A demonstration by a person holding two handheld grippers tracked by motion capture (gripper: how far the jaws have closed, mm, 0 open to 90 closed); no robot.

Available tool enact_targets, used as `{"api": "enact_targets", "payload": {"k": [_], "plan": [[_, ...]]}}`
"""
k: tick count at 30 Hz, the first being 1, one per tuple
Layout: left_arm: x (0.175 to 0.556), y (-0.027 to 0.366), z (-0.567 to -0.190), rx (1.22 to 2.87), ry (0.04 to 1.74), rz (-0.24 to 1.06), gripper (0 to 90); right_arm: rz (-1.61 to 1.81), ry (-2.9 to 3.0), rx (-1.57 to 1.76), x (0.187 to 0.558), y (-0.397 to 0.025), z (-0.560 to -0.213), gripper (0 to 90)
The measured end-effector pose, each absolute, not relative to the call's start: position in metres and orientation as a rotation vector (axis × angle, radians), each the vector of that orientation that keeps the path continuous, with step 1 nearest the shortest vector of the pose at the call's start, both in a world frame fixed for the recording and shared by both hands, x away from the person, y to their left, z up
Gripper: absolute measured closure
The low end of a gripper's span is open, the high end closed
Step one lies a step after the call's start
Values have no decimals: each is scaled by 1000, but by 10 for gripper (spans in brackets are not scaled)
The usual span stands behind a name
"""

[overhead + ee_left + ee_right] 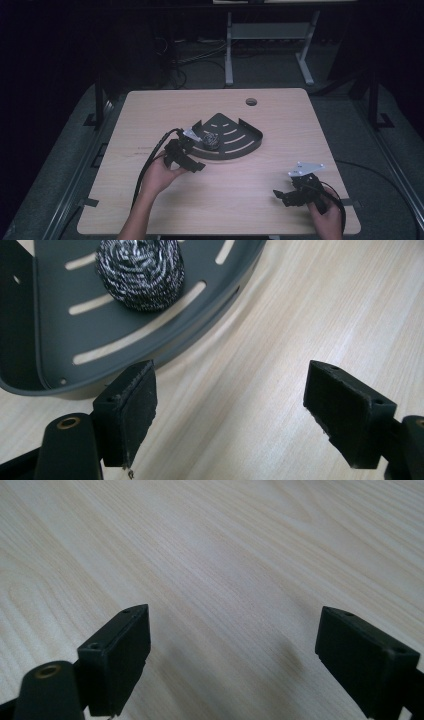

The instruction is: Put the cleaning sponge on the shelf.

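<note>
A dark grey fan-shaped slotted tray (245, 145) lies in the middle of the wooden table. A steel wool scrubber (210, 141) sits inside it, near its left side; in the left gripper view the scrubber (140, 272) rests on the tray floor (55, 330). My left gripper (192, 165) is just outside the tray's curved rim, open with nothing between its pads (132, 405). My right gripper (281, 196) hovers low over bare wood near the table's front right corner, open and empty, pads (122, 655) wide apart.
The table (150, 115) has a round cable hole (251, 102) near its far edge. Black cables trail from both grippers toward the front edge. A white desk frame (230, 50) stands on the floor beyond the table.
</note>
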State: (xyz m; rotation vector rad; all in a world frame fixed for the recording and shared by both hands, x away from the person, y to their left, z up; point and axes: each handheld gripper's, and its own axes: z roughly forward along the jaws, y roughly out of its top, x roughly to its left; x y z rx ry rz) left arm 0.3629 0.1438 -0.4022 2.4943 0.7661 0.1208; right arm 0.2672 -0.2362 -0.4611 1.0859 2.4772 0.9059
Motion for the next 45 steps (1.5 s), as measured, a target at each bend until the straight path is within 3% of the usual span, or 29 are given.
{"api": "enact_targets", "payload": {"k": [45], "plan": [[333, 169, -424, 2480, 798, 113, 208, 890, 2486, 1084, 268, -234, -464, 140]]}}
